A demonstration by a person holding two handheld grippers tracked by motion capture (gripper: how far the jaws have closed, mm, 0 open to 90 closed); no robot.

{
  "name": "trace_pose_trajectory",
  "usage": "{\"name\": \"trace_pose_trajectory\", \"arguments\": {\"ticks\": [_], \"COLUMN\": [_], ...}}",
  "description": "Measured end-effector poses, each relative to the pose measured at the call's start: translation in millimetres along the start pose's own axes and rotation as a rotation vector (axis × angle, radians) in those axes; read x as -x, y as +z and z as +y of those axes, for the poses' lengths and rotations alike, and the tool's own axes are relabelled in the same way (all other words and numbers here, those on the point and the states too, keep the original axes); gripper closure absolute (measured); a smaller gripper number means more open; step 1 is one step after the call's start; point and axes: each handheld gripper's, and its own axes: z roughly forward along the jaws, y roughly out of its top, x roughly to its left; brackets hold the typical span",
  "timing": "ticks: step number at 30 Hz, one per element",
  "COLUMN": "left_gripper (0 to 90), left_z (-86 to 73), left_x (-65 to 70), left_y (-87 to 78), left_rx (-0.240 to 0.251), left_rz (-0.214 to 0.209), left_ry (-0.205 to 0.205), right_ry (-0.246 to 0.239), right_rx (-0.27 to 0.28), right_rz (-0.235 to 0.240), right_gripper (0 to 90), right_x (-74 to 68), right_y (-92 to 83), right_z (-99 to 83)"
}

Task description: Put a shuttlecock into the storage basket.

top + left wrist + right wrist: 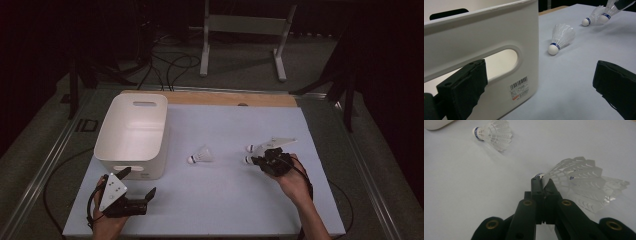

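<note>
On the worktop [210, 200] a bin [132, 135] stands at the left. One shuttlecock [201, 156] lies just right of it, near the middle. Two more shuttlecocks [251, 154] lie farther right, side by side, at the right hand-held gripper [260, 161].

Held shuttlecock [576, 182]: white feathers, pinched at the skirt edge between the right claw's [543, 182] shut jaws, cork tip pointing away.
Second shuttlecock [251, 148]: lying just beyond that claw.
Third shuttlecock [200, 155]: on its side, well apart.

High view looks down overhead; both claw views sit low, sharing the middle shuttlecock [201, 155].
</note>
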Motion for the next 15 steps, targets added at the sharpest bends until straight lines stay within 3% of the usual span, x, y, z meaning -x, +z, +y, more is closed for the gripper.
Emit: {"name": "trace_pose_trajectory", "arguments": {"ticks": [15], "left_gripper": [0.3], "left_z": [-0.2], "left_x": [0.1], "left_y": [0.2], "left_rx": [-0.002], "left_rz": [0.0], "left_ry": [-0.002], "right_ry": [-0.012], "right_rx": [0.015], "right_rz": [-0.003], "right_gripper": [89.2], "right_x": [-1.5], "right_y": [-3.6], "right_z": [11.5]}}
